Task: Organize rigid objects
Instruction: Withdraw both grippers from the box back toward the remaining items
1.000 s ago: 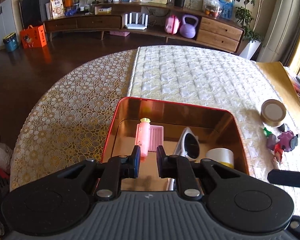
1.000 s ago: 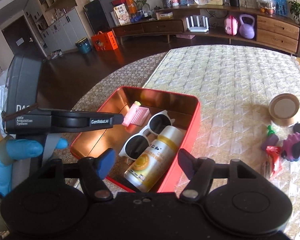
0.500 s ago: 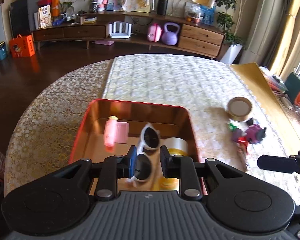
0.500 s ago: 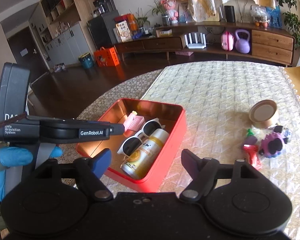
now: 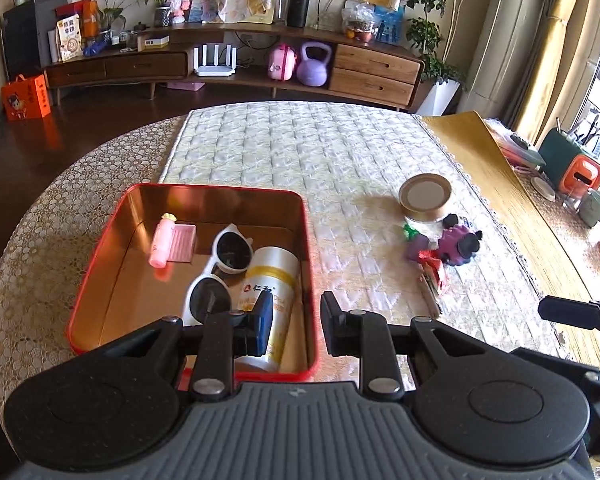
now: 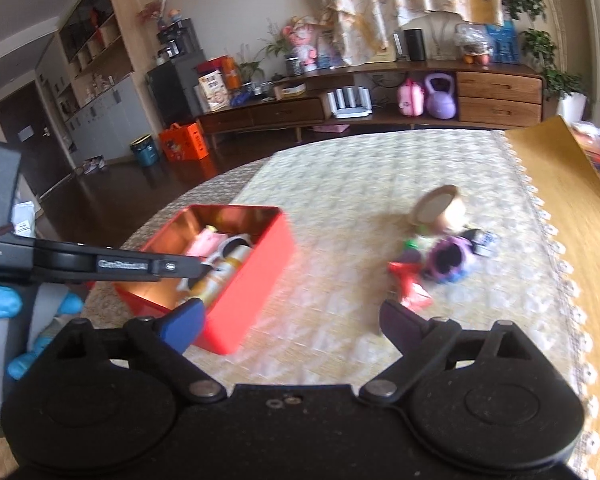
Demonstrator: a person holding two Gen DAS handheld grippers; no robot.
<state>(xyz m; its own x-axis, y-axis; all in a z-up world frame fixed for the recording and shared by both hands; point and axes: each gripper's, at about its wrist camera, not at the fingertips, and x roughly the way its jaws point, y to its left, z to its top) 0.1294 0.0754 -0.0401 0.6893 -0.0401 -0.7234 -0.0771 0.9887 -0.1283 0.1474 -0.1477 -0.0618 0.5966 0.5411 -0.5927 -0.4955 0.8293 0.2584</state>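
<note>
The red tin (image 5: 100, 276) on the counter (image 5: 340, 152) holds four things: one pink bottle (image 5: 162, 240), one pink card (image 5: 182, 242), one pair of white sunglasses (image 5: 220, 268) and one yellow-white can (image 5: 270, 288). One round lidded jar (image 5: 425, 197) and one purple toy (image 5: 458, 242) lie apart, right of it. The left gripper (image 5: 296, 320) and right gripper (image 6: 288, 320) each hover with jaws parted, holding nothing.

We see a dark wood floor (image 5: 80, 132) and a long low sideboard (image 5: 236, 64) by the far wall, a purple kettlebell (image 5: 314, 65) on its shelf. A potted plant (image 5: 430, 36) stands beside yellow curtains (image 5: 556, 52); daylight enters at right.
</note>
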